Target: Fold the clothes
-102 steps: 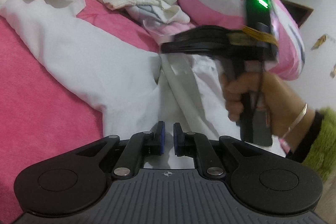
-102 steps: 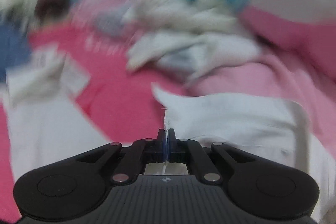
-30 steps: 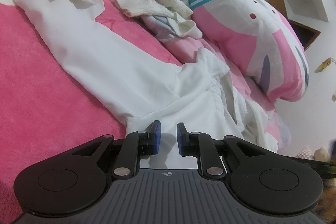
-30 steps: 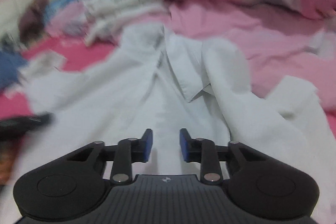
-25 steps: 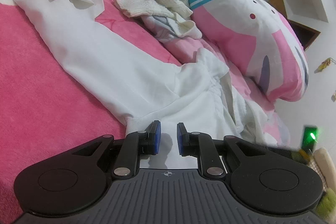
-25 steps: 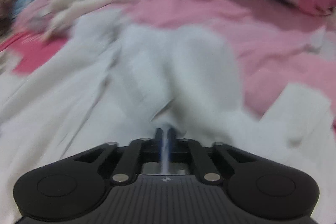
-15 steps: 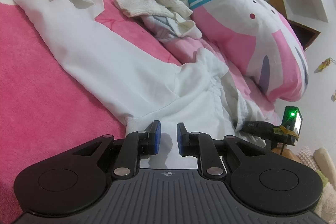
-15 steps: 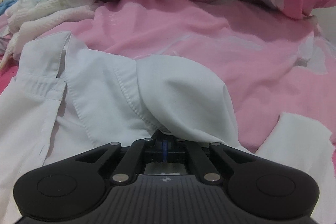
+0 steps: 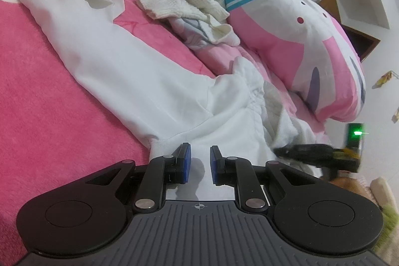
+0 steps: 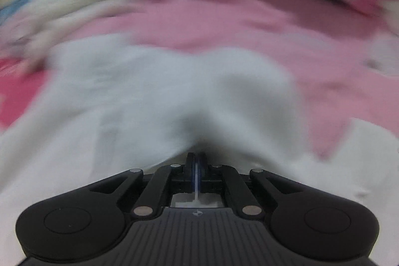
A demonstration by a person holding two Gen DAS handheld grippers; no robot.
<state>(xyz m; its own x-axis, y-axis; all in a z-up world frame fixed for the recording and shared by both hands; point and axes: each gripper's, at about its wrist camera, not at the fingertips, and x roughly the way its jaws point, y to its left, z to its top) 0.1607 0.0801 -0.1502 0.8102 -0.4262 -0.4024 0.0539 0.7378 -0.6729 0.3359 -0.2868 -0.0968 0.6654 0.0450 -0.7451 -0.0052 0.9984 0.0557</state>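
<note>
We see the white shirt (image 9: 139, 81) sprawled across the pink blanket (image 9: 37, 101), one long sleeve running up toward a rumpled cuff and the body bunched in soft folds near the cartoon pillow (image 9: 299, 41). Our left gripper (image 9: 200, 161) hovers over the near hem with its jaws slightly apart and nothing between the blue pads. Our right gripper (image 10: 197, 166), blurred in its own view, has its jaws pressed together on a fold of the same shirt (image 10: 174, 96), the fabric tenting up from the pinch.
</note>
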